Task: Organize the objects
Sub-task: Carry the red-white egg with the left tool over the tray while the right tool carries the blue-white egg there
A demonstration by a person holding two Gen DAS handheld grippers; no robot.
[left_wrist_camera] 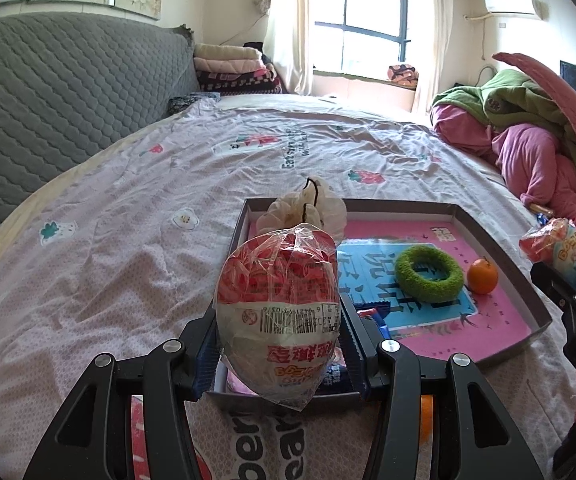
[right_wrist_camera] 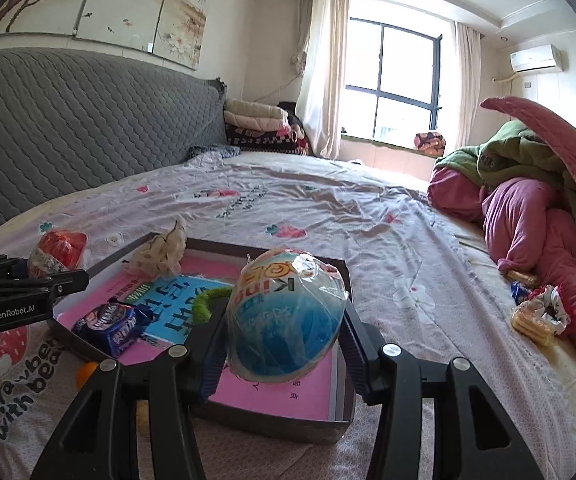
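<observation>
**Two wrapped eggs held over the tray on the bed**

The left gripper (left_wrist_camera: 278, 344) is clenched on a red-and-white wrapped egg (left_wrist_camera: 278, 312), its blue pads pressing both flanks of the crinkled plastic. The egg hangs just above the near edge of the shallow grey tray (left_wrist_camera: 504, 248), barcode facing the camera. The right gripper (right_wrist_camera: 284, 332) grasps a blue-and-white wrapped egg (right_wrist_camera: 286, 320) in the same way, jaws closed on its sides, above the tray's near right part. Each gripper shows in the other's view: the left one at the tray's left side with its red egg, the right one at the tray's right edge with its blue egg.

Just before the tray's near wall, on the bedsheet (left_wrist_camera: 108, 220), part of a small orange thing (right_wrist_camera: 88, 372) peeks out beside the left gripper's arm.

Inside the tray, on its pink-and-blue printed floor, a blue biscuit packet (right_wrist_camera: 114, 326) lies at the near left. Farther in sit a fuzzy green ring (left_wrist_camera: 428, 274) near the middle and a small orange fruit (left_wrist_camera: 482, 276) just to its right, apart from it. At the tray's far left corner rests a cream scrunchie-like bundle (left_wrist_camera: 308, 210), reaching over the rim.

To the right of the tray, well apart, loose snack packets (right_wrist_camera: 538, 316) lie against a heap of pink and green bedding (right_wrist_camera: 528, 208). Beyond the tray stretches open sheet, then a grey quilted headboard (left_wrist_camera: 68, 92), folded blankets (left_wrist_camera: 232, 68) and a window (left_wrist_camera: 372, 12).
</observation>
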